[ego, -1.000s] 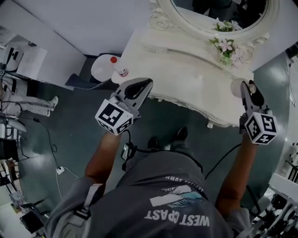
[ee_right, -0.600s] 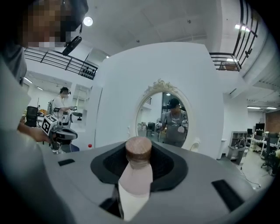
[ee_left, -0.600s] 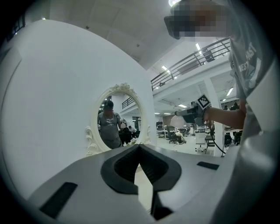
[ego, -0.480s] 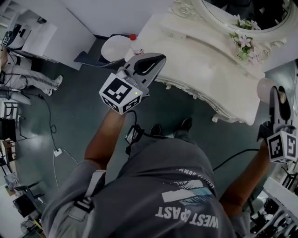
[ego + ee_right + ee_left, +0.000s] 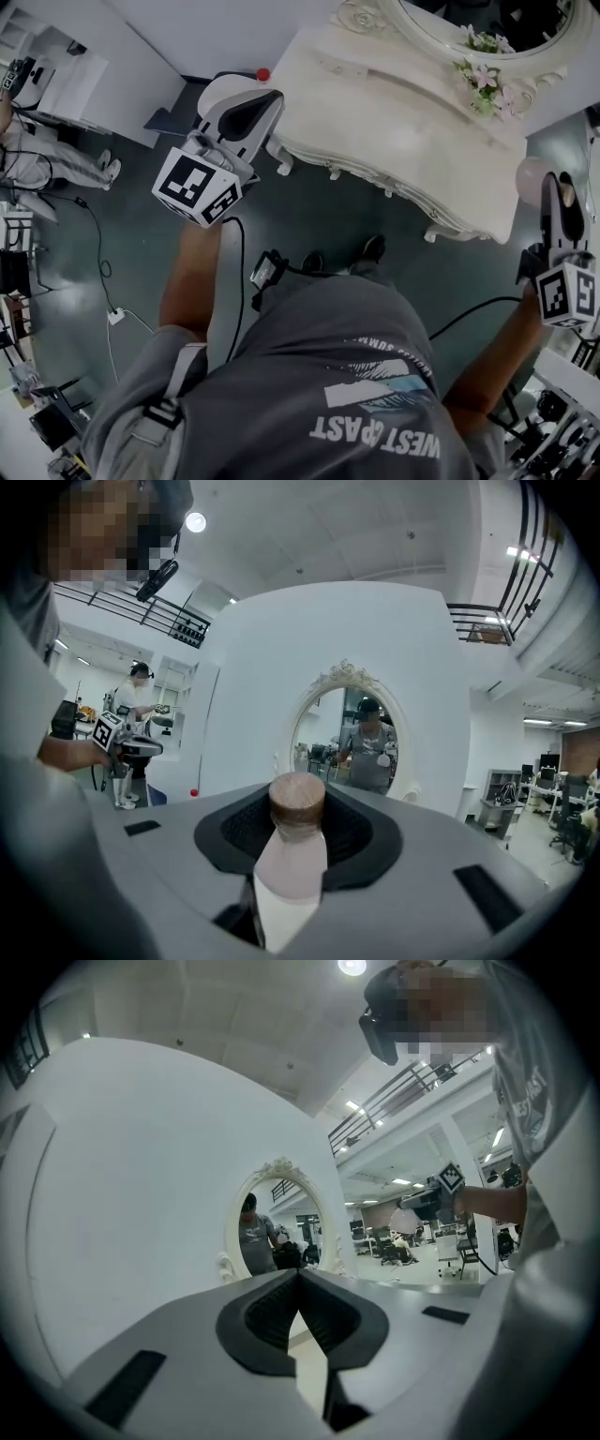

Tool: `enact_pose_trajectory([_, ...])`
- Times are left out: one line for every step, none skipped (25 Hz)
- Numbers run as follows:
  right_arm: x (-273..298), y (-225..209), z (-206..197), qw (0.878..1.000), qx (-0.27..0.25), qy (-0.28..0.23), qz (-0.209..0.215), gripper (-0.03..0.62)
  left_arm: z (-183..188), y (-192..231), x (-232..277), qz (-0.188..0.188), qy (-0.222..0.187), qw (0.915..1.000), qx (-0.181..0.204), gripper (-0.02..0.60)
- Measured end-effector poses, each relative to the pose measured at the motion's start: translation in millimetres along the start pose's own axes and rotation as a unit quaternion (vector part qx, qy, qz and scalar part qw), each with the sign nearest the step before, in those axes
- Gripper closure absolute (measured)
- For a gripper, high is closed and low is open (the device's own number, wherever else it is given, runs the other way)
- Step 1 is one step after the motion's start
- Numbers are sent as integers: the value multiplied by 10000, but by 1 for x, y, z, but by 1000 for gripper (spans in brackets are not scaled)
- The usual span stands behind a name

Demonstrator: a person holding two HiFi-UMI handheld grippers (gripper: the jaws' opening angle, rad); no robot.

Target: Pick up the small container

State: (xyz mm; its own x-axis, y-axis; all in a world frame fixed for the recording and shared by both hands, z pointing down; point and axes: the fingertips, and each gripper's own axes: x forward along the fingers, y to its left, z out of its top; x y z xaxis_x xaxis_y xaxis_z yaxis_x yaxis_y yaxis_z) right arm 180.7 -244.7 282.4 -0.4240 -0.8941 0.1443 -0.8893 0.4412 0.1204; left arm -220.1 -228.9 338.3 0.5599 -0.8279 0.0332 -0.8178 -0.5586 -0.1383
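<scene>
Brown-capped and pale pink, the small container (image 5: 295, 855) is pinched between the jaws of our right gripper (image 5: 559, 187). Its cap shows between the pads and its base is cut off below. Our left gripper (image 5: 300, 1277) has its jaws pressed together on nothing. Beyond both pairs of jaws stands an oval mirror (image 5: 349, 733), its reflections too small to make out.

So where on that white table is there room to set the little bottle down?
Nearly all of the dressing table top is bare, from its left end along the front edge. Only the back right is crowded: flowers against the mirror frame. The right gripper holds the bottle beyond that end.
</scene>
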Motion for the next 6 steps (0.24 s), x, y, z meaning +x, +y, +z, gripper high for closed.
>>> enact_pose_trajectory([0, 1, 0, 10000, -2, 7, -16, 442, 0, 0, 0, -18, -7, 10000, -12, 566])
enact_pose_trajectory([-1, 3, 1, 10000, -3, 9, -23, 442, 0, -2, -1, -47, -9, 10000, -25, 566])
enact_pose_trajectory([-1, 6, 1, 10000, -2, 10, -19, 442, 0, -3, -2, -78, -5, 10000, -33, 566])
enact_pose_trajectory([0, 10, 1, 10000, 1, 11, -3, 442, 0, -4, -5, -106, 7, 9999, -37, 566])
enact_pose_trajectory([2, 14, 1, 10000, 5, 8, 22, 442, -1, -5, -8, -127, 23, 9999, -41, 566])
enact_pose_trajectory([3, 18, 1, 10000, 10, 4, 52, 442, -2, -6, -12, -145, 41, 9999, -47, 566])
